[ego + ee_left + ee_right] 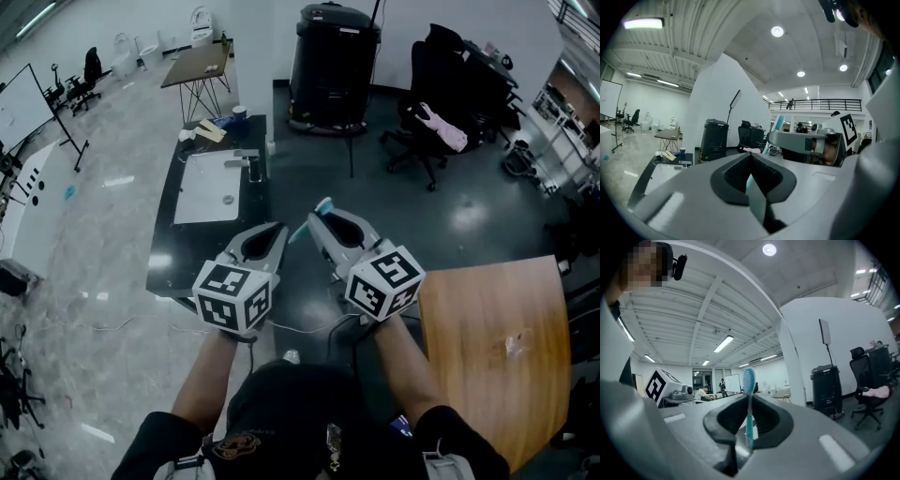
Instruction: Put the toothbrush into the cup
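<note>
Standing over dark glossy floor, open office: black sink counter left, wooden table right. L gripper jaws narrow, teal handle end in gap, grip unclear. R gripper clamps toothbrush, long axis upright, bristles up.

The toothbrush is showing a teal handle and pale blue bristles. The left gripper and the right gripper are wearing grey shells, black linings and white cubes patterned with black squares. The near right table is showing warm brown woodgrain; the far left table is looking black.
</note>
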### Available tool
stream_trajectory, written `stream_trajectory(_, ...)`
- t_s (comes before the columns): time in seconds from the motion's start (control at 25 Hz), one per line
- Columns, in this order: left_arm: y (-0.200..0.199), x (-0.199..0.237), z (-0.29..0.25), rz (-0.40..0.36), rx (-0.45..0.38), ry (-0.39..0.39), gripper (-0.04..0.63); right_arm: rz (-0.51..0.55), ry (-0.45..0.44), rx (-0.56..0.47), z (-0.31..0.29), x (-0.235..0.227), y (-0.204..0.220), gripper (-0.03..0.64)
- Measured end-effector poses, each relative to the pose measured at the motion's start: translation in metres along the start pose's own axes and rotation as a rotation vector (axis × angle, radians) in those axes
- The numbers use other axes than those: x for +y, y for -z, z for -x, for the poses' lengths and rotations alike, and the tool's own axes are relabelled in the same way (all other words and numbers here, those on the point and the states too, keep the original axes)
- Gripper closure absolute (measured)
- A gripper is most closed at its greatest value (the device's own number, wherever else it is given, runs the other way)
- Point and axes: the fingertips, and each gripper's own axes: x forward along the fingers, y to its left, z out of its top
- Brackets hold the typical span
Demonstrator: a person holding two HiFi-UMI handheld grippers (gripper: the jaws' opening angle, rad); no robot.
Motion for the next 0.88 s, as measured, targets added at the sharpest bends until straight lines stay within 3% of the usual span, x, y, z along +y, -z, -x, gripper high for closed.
stream_trajectory(0.44,0.005,-0.110,-0.071,-0.027,0.029,0.301,0.588,0.028,0.323,0.003,0.112,-0.075,-0.005,0.584)
stream_trajectory(0.88,0.023,-0.265,-0.120,-0.083,0.093,0.642,0.588,0.024,0.674,-0.013,0.269,-0.126,-0.007,0.584)
